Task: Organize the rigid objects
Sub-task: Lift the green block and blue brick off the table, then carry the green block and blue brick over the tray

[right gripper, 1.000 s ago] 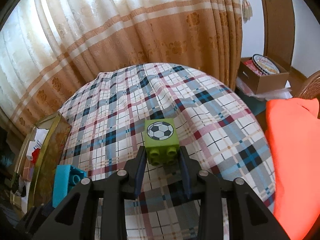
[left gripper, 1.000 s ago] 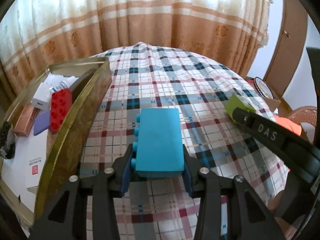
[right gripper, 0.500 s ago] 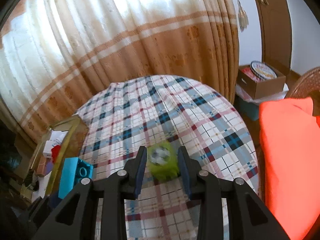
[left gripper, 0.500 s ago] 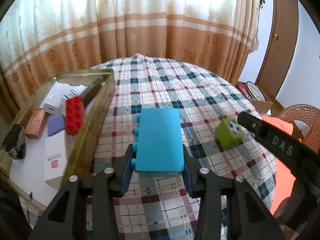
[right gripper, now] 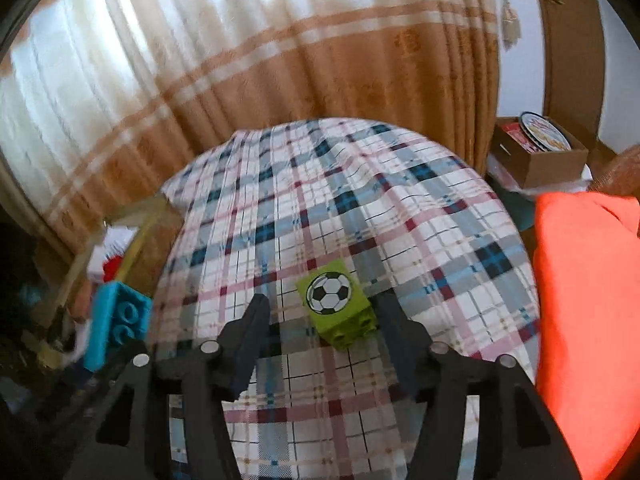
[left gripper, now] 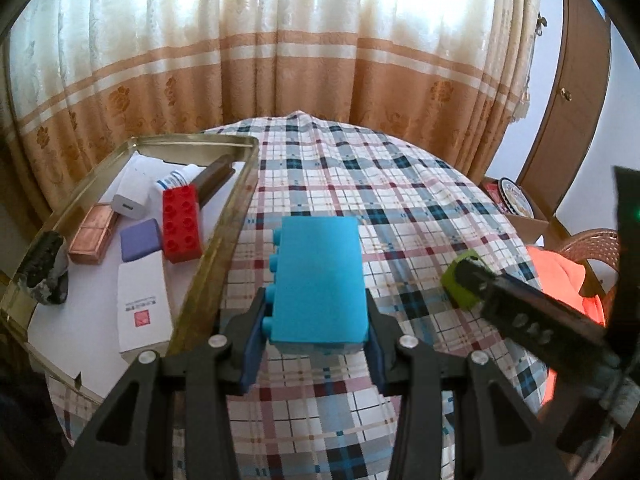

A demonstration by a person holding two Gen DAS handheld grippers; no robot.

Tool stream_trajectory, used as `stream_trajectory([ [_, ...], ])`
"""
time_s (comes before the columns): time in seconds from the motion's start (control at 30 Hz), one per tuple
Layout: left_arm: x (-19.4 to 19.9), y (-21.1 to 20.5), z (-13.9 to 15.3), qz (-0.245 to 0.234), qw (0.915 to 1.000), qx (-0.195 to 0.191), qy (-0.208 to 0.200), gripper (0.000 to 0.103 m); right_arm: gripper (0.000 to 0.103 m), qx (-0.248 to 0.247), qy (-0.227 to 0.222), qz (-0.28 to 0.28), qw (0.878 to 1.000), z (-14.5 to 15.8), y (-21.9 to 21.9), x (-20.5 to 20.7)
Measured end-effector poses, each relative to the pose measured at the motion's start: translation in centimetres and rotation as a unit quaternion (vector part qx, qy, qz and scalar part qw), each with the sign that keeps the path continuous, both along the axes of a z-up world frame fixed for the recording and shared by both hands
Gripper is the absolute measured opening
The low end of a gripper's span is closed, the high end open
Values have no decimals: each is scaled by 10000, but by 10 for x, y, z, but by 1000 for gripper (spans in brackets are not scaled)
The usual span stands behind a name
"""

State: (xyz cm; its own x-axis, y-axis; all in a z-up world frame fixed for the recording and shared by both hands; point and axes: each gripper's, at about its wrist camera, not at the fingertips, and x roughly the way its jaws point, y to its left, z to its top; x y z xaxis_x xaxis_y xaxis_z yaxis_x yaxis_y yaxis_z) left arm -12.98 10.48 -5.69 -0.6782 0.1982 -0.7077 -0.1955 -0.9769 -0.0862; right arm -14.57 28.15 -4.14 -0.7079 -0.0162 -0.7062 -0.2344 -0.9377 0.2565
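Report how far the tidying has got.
Done: the red brick and several small items lie in the gold tin. In hand: the left gripper clamps the blue brick. Left: the green football block sits on the plaid cloth between the open right gripper fingers.

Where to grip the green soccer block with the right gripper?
Take the green block across its two plain side walls, coming down from above and behind. It lies tipped, ball face up, stud-hole side toward the camera, skewed between the open right gripper fingers, so rotate the wrist to square up first.
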Motion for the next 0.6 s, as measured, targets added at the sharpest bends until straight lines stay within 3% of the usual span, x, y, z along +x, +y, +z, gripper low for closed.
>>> stream_trajectory([
  [0.27,-1,-5,0,39,10000,45,-68,42,59,634,-587,312,9958,-15,-5,-34],
  [0.33,-1,-6,2,42,10000,63,-53,42,40,874,-752,371,9926,-19,-7,-37],
  [0.37,-1,-7,3,48,10000,74,-42,42,37,921,-781,374,9920,-19,-7,-37],
  [0.5,-2,-11,7,79,9998,175,-30,42,34,501,-601,325,9964,-8,-1,-26],
  [0.6,-2,-16,11,111,9997,216,4,42,34,66,-76,386,9992,16,-3,-12],
])
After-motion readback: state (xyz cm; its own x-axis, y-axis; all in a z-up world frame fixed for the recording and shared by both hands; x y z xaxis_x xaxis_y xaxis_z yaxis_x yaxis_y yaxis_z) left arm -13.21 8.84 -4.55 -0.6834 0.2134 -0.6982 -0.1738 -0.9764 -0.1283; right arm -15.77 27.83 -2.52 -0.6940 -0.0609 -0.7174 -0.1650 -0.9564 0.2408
